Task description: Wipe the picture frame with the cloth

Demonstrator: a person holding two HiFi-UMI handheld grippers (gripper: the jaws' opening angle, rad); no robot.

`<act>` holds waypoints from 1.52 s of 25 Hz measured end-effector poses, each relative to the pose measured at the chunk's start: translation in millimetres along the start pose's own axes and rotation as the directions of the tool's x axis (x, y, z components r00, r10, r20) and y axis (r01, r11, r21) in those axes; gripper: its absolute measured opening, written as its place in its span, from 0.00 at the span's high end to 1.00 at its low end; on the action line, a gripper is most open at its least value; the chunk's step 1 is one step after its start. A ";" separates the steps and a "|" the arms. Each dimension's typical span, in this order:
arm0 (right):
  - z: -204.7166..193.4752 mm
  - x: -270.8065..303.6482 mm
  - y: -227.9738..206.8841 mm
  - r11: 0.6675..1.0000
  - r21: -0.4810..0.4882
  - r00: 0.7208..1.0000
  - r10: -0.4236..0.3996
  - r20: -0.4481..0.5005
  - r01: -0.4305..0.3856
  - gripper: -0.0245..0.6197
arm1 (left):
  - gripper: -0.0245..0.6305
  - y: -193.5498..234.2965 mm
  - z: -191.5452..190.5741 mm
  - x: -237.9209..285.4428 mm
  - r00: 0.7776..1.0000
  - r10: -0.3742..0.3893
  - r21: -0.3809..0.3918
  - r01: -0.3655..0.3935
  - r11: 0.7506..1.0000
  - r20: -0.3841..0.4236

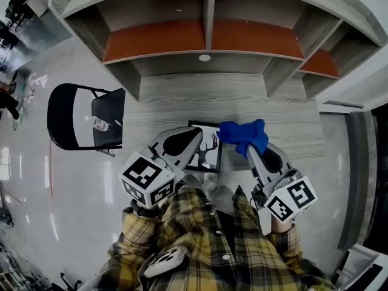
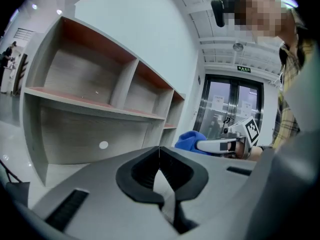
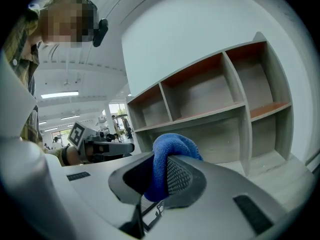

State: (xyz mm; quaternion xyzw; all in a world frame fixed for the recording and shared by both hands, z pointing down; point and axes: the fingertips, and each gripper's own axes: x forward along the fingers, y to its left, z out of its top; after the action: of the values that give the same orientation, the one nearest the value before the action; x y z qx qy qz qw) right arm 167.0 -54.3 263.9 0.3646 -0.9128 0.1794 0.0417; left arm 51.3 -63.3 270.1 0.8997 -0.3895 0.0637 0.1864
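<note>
Clamps the bunched blue cloth (image 1: pixel 242 133) between the jaws of the right hand-held gripper (image 3: pixel 157 166), over the far right corner of the picture frame (image 1: pixel 206 153). Holds the left hand-held gripper (image 2: pixel 159 158) with its jaws pressed together on themselves, above the frame's left edge and level with the right one. Shows the frame, with a deer print facing up, at the near edge of the grey wood-grain desk (image 1: pixel 182 96), between the two hand-held grippers, with shelf compartments (image 1: pixel 209 11) along the far side and a black folding chair (image 1: pixel 73 117) on the floor to the left.
</note>
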 end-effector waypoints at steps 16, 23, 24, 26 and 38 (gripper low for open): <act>-40.6 55.5 -12.9 0.979 0.110 0.983 -0.161 -0.093 0.171 0.88 | 0.95 110.7 -96.0 66.6 0.903 -0.182 -0.017 0.190 0.982 -0.388; -74.8 65.7 -14.3 0.947 0.158 0.956 -0.259 -0.134 0.279 0.88 | 0.83 146.9 -170.4 91.9 0.798 -0.259 -0.034 0.287 0.957 -0.544; -79.2 66.0 -14.2 0.943 0.162 0.952 -0.271 -0.141 0.292 0.88 | 0.82 149.2 -179.3 94.5 0.776 -0.271 -0.025 0.313 0.949 -0.569; -88.1 66.5 -13.8 0.934 0.172 0.945 -0.289 -0.152 0.314 0.88 | 0.80 151.7 -194.0 99.6 0.731 -0.300 -0.022 0.363 0.931 -0.612; -118.0 65.6 -20.5 0.910 0.189 0.924 -0.335 -0.187 0.368 0.88 | 0.78 166.1 -245.6 116.4 0.605 -0.276 0.013 0.428 0.904 -0.747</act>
State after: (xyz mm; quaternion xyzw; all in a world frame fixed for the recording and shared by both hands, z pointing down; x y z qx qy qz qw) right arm 126.6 -68.5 393.5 0.5110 -0.8005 0.2963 0.1013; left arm 18.6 -151.6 574.3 0.8709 -0.0888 0.4150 0.2478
